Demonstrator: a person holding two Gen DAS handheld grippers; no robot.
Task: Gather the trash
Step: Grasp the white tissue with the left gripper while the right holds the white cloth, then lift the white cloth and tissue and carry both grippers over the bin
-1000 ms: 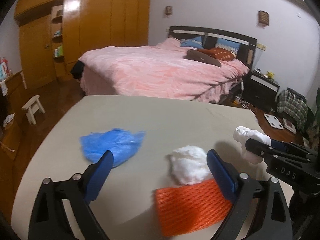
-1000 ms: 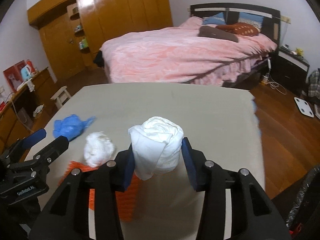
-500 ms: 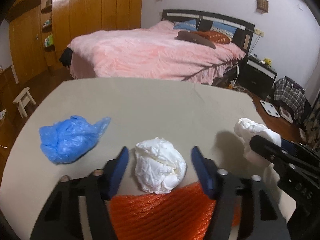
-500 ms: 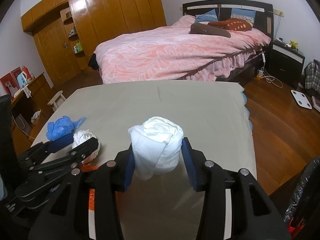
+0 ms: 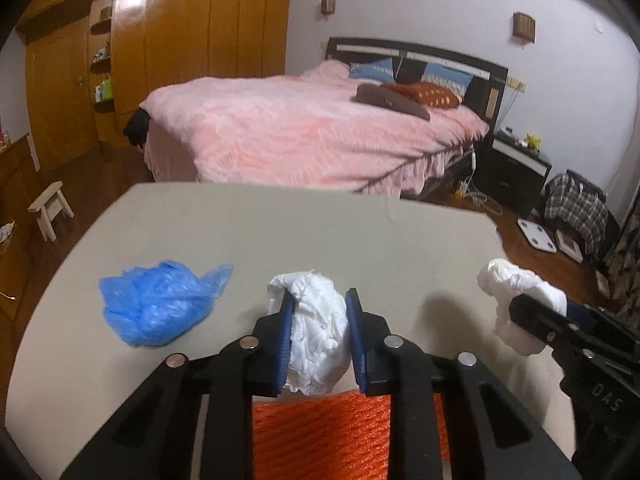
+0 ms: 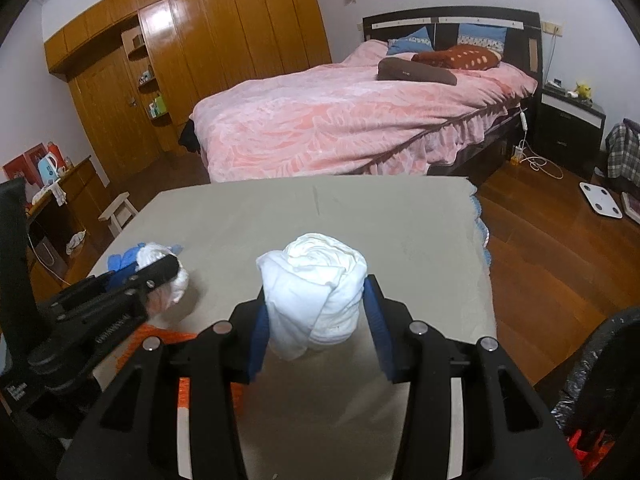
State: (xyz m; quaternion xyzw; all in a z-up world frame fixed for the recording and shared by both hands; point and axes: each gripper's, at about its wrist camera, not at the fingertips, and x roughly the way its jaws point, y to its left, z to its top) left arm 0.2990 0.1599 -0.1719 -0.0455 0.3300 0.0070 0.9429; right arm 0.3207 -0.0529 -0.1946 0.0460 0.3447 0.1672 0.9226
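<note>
Two soft, light wads: left gripper (image 5: 318, 320) pinches crumpled tissue (image 5: 316, 340) beside the blue bag (image 5: 156, 304); right gripper (image 6: 314, 312) squeezes rolled cloth (image 6: 314, 292); grip mid-bulk.

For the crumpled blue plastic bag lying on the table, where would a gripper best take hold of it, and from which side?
Probably across the bulky middle of the crumpled blue plastic bag, coming down from above and from the near edge of the grey table. The bag lies as a low mound whose thin tail points right, toward the left gripper, so the tail offers little to pinch. Both grippers hold white wads now.
</note>
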